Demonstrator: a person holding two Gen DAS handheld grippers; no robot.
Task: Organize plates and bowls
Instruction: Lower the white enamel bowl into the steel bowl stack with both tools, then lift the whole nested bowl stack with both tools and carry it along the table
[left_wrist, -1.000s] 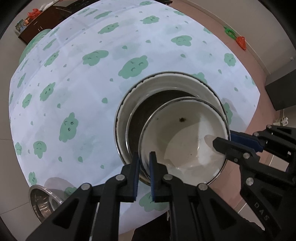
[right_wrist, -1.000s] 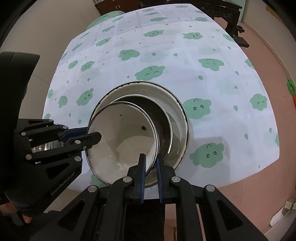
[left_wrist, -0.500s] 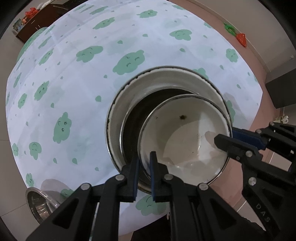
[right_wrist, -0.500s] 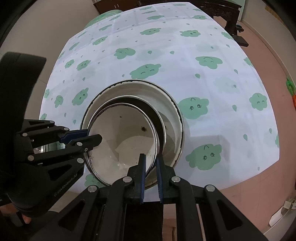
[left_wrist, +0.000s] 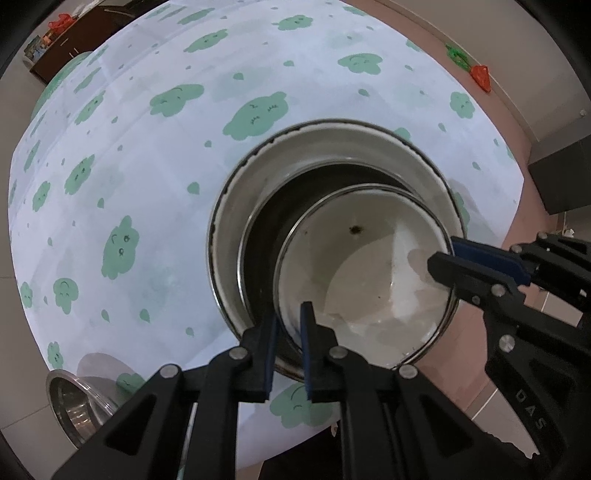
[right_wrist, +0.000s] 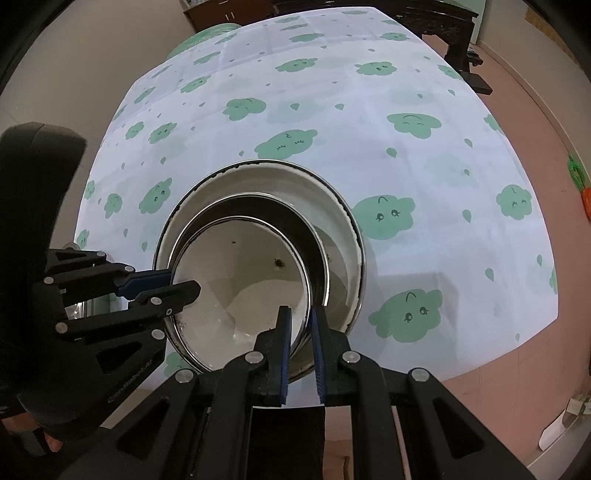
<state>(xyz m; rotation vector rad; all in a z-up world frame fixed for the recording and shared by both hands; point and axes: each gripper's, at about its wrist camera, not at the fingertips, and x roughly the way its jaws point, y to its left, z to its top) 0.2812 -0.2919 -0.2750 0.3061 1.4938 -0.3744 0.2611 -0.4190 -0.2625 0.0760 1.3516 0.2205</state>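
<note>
A small white enamel bowl (left_wrist: 369, 280) hangs tilted over a nested stack: a dark-lined steel bowl (left_wrist: 280, 210) inside a large white bowl (left_wrist: 332, 147). My left gripper (left_wrist: 288, 325) is shut on the small bowl's near rim. My right gripper (right_wrist: 301, 321) is shut on its opposite rim. In the right wrist view the small bowl (right_wrist: 240, 288) sits over the steel bowl (right_wrist: 295, 218) and the large bowl (right_wrist: 325, 206). Each gripper shows in the other's view: the right one (left_wrist: 447, 258), the left one (right_wrist: 177, 284).
The table (left_wrist: 147, 166) has a white cloth with green clouds. A separate steel bowl (left_wrist: 74, 406) sits at the near left table edge. Pink floor (right_wrist: 535, 350) lies past the right edge, and dark furniture (right_wrist: 454, 22) stands beyond the far end.
Both grippers have carried the small white bowl forward and down, further over the nested stack. The grips have not changed.
</note>
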